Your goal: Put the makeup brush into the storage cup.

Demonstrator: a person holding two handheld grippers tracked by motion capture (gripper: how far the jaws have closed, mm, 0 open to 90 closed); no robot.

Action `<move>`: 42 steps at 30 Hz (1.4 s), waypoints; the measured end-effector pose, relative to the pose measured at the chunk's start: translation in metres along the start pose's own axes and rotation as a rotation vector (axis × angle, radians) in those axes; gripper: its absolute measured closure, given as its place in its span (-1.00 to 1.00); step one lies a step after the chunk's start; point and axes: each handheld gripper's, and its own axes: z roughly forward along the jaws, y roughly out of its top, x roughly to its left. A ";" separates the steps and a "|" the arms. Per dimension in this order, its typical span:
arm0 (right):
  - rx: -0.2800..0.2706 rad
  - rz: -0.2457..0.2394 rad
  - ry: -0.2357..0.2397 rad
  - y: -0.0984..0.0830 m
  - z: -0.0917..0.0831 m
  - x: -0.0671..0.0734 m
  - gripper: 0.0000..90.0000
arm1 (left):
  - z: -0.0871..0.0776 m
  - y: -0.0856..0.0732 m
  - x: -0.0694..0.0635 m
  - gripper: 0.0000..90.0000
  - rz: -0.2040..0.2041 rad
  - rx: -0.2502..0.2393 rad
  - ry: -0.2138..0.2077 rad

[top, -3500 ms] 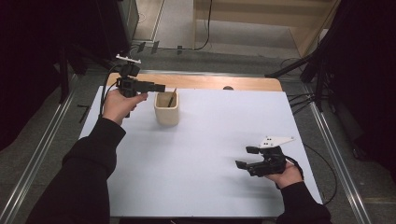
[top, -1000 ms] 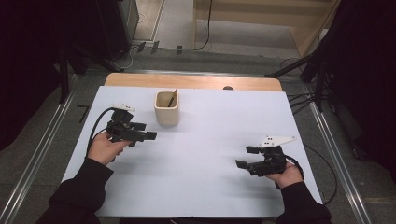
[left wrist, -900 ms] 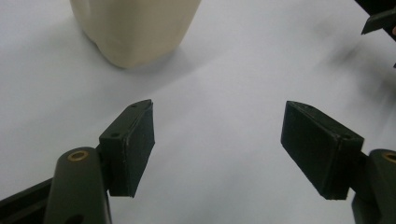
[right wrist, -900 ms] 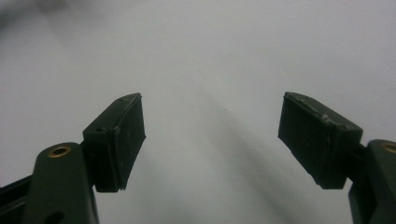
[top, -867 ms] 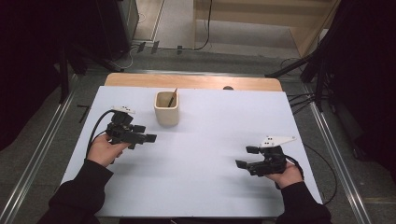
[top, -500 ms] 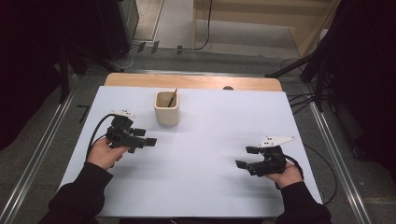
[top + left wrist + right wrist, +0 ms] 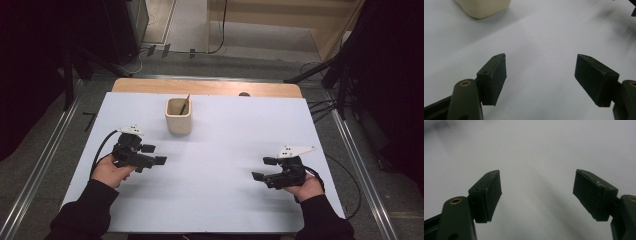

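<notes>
We see the left gripper (image 7: 154, 154) low over the white table (image 7: 225, 150) on its left side, held in the person's left hand (image 7: 107, 171), with its jaws pointing toward the middle of the table. In the left gripper view its two black jaws stand wide apart with bare white surface between them, so it holds nothing. The cream cup (image 7: 178, 115) stands upright toward the far edge of the table, a little beyond the left gripper and apart from it; in the left gripper view its base (image 7: 484, 7) sits at the upper left, well past the jaw tips. A thin stick (image 7: 185, 105) leans inside the cup, its tip above the rim. We find the right gripper (image 7: 264, 169) on the right side of the table, near the front, held in the right hand (image 7: 306, 189), with the grey three-cornered plate (image 7: 296, 150) on top. In the right gripper view its jaws are also spread wide, with only the white table between them. The two grippers are well apart.
</notes>
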 end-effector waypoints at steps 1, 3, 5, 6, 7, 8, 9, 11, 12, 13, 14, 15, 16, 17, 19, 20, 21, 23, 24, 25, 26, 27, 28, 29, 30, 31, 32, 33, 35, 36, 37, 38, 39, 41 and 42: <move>0.000 0.000 0.000 0.000 0.000 0.000 -0.47 | 0.000 -0.001 0.000 -0.42 0.007 0.009 0.001; 0.001 0.000 0.000 0.000 0.000 0.000 -0.47 | 0.000 -0.004 -0.002 -0.42 0.017 0.016 0.007; 0.001 -0.001 0.001 0.000 0.000 0.000 -0.46 | 0.000 -0.007 -0.003 -0.43 0.024 0.016 0.013; 0.001 -0.002 0.001 0.000 0.000 0.000 -0.46 | -0.001 -0.009 -0.004 -0.43 0.027 0.015 0.012; 0.001 -0.002 0.001 0.000 0.000 0.000 -0.47 | -0.001 -0.010 -0.005 -0.43 0.031 0.013 0.014; 0.002 -0.002 0.001 0.000 0.000 0.000 -0.46 | -0.002 -0.011 -0.006 -0.43 0.037 0.014 0.017; 0.001 -0.002 0.001 0.000 0.000 0.000 -0.47 | -0.002 -0.012 -0.007 -0.44 0.040 0.014 0.014; -0.001 -0.002 0.002 0.000 0.000 0.000 -0.47 | -0.002 -0.014 -0.008 -0.44 0.045 0.012 0.016; 0.000 -0.003 0.002 0.000 0.000 0.000 -0.46 | -0.002 -0.015 -0.009 -0.44 0.045 0.011 0.010; 0.000 -0.002 0.002 0.000 0.000 0.000 -0.46 | -0.002 -0.016 -0.009 -0.44 0.049 0.014 0.008; 0.000 -0.002 0.001 0.000 0.000 0.000 -0.47 | -0.002 -0.017 -0.010 -0.45 0.052 0.019 0.011; -0.001 -0.001 0.000 0.000 0.000 0.000 -0.46 | -0.002 -0.018 -0.010 -0.45 0.059 0.021 0.014; -0.003 0.001 0.000 0.000 0.000 -0.001 -0.47 | -0.002 -0.019 -0.011 -0.45 0.062 0.021 0.018; -0.004 0.002 0.001 0.000 0.000 -0.001 -0.47 | -0.003 -0.020 -0.011 -0.45 0.064 0.022 0.018; -0.004 0.004 0.002 0.000 0.000 -0.001 -0.47 | -0.003 -0.022 -0.011 -0.46 0.063 0.018 0.016; -0.005 0.000 0.003 0.000 0.000 -0.001 -0.47 | -0.003 -0.023 -0.011 -0.46 0.065 0.019 0.018; -0.004 0.002 0.003 0.000 0.000 -0.001 -0.46 | -0.003 -0.023 -0.011 -0.46 0.069 0.020 0.021; -0.001 0.002 0.004 0.000 -0.001 0.000 -0.47 | -0.003 -0.024 -0.012 -0.46 0.080 0.028 0.018; 0.000 0.001 0.005 0.000 -0.001 0.000 -0.47 | -0.003 -0.024 -0.012 -0.46 0.085 0.030 0.014; 0.000 -0.001 0.005 0.000 -0.001 -0.001 -0.46 | -0.003 -0.024 -0.012 -0.46 0.091 0.032 0.015; 0.000 0.000 0.006 0.000 -0.001 -0.001 -0.46 | -0.003 -0.024 -0.013 -0.46 0.097 0.035 0.020; 0.000 0.005 0.005 0.000 -0.001 -0.001 -0.47 | -0.002 -0.024 -0.013 -0.46 0.101 0.038 0.020; -0.002 0.003 0.005 0.000 -0.001 -0.001 -0.47 | -0.002 -0.024 -0.013 -0.46 0.105 0.038 0.023; -0.002 0.004 0.006 0.000 -0.001 -0.001 -0.46 | -0.002 -0.024 -0.013 -0.46 0.106 0.036 0.024; -0.002 0.004 0.006 0.000 -0.001 -0.001 -0.46 | -0.002 -0.024 -0.012 -0.46 0.109 0.036 0.023; -0.002 0.003 0.006 0.000 -0.001 -0.001 -0.47 | -0.003 -0.024 -0.012 -0.46 0.107 0.036 0.023; -0.002 0.003 0.006 0.000 -0.001 -0.001 -0.46 | -0.002 -0.025 -0.011 -0.46 0.105 0.035 0.025; -0.002 0.004 0.007 0.000 -0.001 -0.001 -0.46 | -0.003 -0.025 -0.011 -0.46 0.104 0.037 0.026; -0.005 0.002 0.003 0.000 -0.001 -0.002 -0.46 | -0.003 -0.026 -0.010 -0.46 0.101 0.036 0.027; -0.005 0.001 0.004 0.000 -0.001 -0.002 -0.46 | -0.003 -0.026 -0.010 -0.46 0.100 0.035 0.025; -0.003 0.003 0.005 0.000 -0.001 -0.002 -0.46 | -0.002 -0.026 -0.010 -0.46 0.100 0.035 0.026; -0.002 0.003 0.006 0.000 -0.001 -0.002 -0.46 | -0.002 -0.026 -0.010 -0.46 0.101 0.036 0.026; -0.002 0.003 0.007 0.000 -0.001 -0.002 -0.46 | -0.002 -0.026 -0.010 -0.47 0.101 0.037 0.026; -0.002 0.002 0.008 0.000 0.000 -0.001 -0.46 | -0.001 -0.026 -0.010 -0.47 0.101 0.039 0.025; -0.001 0.002 0.008 0.000 0.000 -0.002 -0.46 | -0.001 -0.026 -0.009 -0.47 0.102 0.041 0.026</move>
